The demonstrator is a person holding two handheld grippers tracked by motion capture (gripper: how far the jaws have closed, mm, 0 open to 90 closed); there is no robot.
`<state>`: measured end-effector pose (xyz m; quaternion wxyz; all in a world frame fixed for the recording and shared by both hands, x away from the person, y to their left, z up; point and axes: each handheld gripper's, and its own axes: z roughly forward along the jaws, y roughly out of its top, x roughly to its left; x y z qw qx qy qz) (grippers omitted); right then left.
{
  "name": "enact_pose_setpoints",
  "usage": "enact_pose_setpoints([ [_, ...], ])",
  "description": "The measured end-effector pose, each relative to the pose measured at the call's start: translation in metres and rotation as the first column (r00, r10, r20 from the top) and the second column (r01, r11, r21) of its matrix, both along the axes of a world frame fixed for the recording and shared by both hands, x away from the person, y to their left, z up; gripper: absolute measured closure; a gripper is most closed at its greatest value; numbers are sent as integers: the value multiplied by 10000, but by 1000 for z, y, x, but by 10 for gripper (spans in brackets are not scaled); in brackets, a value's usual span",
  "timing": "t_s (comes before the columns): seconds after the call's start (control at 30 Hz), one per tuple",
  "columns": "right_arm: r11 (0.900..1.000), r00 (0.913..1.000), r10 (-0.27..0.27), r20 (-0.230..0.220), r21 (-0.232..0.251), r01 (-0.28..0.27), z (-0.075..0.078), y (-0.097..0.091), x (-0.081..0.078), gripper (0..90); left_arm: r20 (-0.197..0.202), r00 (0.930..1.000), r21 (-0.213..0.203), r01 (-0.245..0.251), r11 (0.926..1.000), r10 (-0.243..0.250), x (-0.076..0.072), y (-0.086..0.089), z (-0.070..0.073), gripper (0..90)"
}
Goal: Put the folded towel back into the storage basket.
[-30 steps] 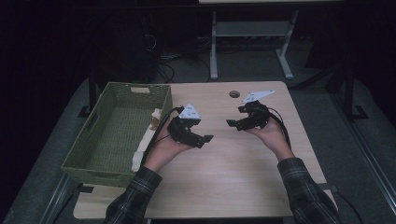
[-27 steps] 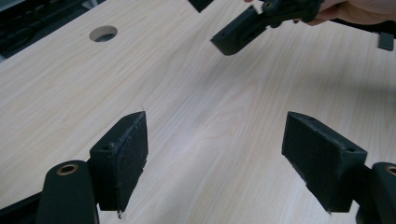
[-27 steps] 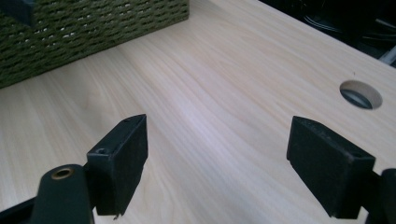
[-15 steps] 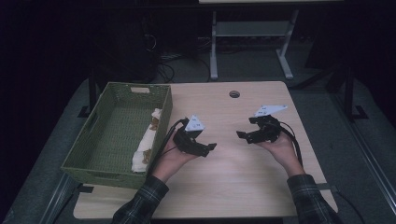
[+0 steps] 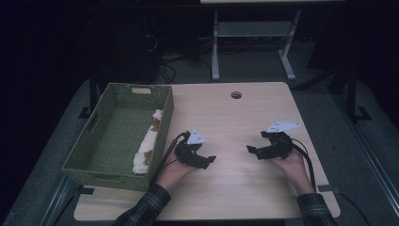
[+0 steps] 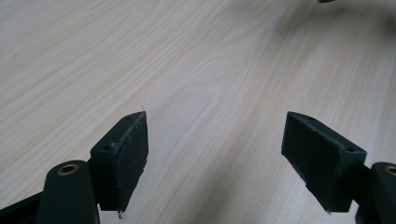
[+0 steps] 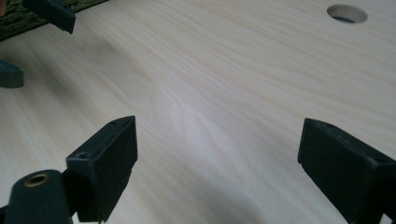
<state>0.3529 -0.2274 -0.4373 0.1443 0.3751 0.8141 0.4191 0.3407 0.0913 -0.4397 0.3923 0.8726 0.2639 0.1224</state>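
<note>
Resting low over the table (image 5: pixel 244 188), both hands hold their grippers near the front half of the wooden top, well apart from each other. Left gripper (image 5: pixel 210 160) sits just beside the right wall of the green woven basket (image 5: pixel 117 92), tips pointing toward the table's middle. Its jaws stand wide apart with nothing between them; the left gripper view shows bare wood grain between the two black pads (image 6: pixel 126 154).

Right gripper (image 5: pixel 249 149) points back toward the left one. Its jaws have just been opening and now stand wide, nothing between them; its own view shows bare table between the pads (image 7: pixel 109 158), plus the round cable hole (image 7: pixel 346 13) at the far edge.

Inside the basket, a white cloth with brown patches (image 5: pixel 147 146) lies along the right wall, touched by neither gripper.
</note>
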Motion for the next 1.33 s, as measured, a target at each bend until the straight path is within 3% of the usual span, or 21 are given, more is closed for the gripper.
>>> enact_pose_setpoints([
  [0.13, 9999, 9998, -153, -110, 36, 153, -12, -7, -13, 97, -152, 9999, 158, 41, 9999, -39, -1, 0, -9, 224],
  [0.23, 9989, 9994, -309, -128, -363, 305, -18, -10, -19, 84, -129, 9998, 371, 135, 9992, -130, -3, -1, -17, 224],
  [0.4, 9967, 9975, -659, -258, -483, 646, -29, -18, -29, 84, -379, 9992, 342, 95, 9994, -82, -2, 0, -25, 223],
  [0.57, 9906, 9941, -1014, -397, -961, 972, -40, -25, -36, 77, -307, 9995, 685, 130, 9976, -109, 0, 1, -31, 214],
  [0.77, 9819, 9922, -1242, -124, -1454, 1211, -44, -24, -45, 70, -295, 9995, 389, 105, 9992, -93, 2, 5, -37, 179],
  [0.9, 9878, 9921, -1116, -580, -1152, 1044, -45, -27, -42, 70, -211, 9996, 301, 187, 9994, -180, 2, 5, -39, 171],
  [1.33, 9877, 9918, -1130, -595, -1156, 1056, -45, -27, -42, 70, -265, 9996, 248, 75, 9997, -68, 1, 3, -39, 170],
])
